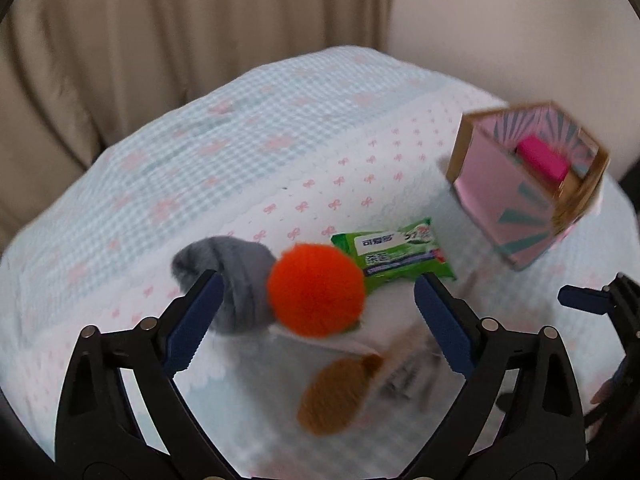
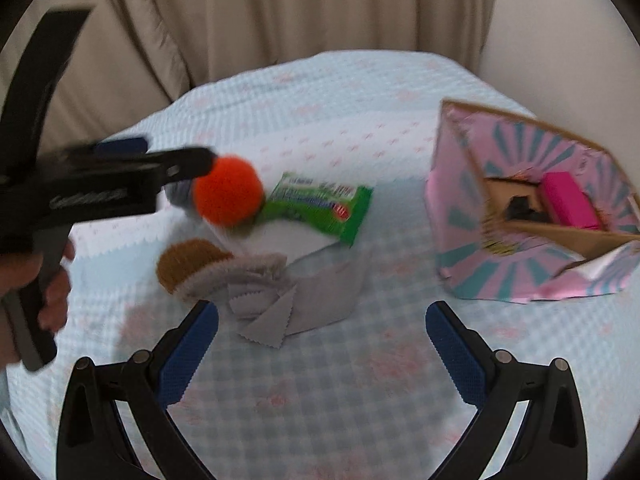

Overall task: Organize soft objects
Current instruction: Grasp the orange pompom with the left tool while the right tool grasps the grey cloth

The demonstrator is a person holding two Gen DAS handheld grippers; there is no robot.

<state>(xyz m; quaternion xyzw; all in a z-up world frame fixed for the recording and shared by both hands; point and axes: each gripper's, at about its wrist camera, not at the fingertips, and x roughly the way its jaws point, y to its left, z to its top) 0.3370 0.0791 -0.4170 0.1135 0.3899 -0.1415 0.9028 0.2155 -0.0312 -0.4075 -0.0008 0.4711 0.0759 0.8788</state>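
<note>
Backdrop: beige curtain point(image 1: 168, 40) hangs behind a bed point(image 1: 120, 200) we see covered in a pale blue check spread with pink bows; both views are blurred.

Soft things: we count an orange pompom point(image 1: 316, 290), a grey fluffy piece point(image 1: 236, 276) touching its left side, a green wipes packet point(image 1: 394, 254) just behind it, a brown knitted piece point(image 2: 188, 266) and a grey pinked cloth point(image 2: 296, 304) nearer us.

Box: we see a pink and teal cardboard box point(image 2: 472, 216) well apart to the right, open on top, with a magenta block point(image 2: 568, 200) already inside.

Left gripper point(image 1: 316, 320): we find its jaws standing wide with nothing pressed between them; the pompom sits in the gap near the tips, the grey fluffy piece against the left jaw.

Right gripper point(image 2: 322, 344): our jaws here are spread wide and empty, over bare spread, with the pinked cloth just ahead of the left jaw and the box off to the right.

Step in hand: we judge this as the approach for a pick, the left side lined up on the pompom.

Next move: we reckon the left jaws should settle round the pompom alone and close gently, without catching the grey fluffy piece, before carrying it to the box.
</note>
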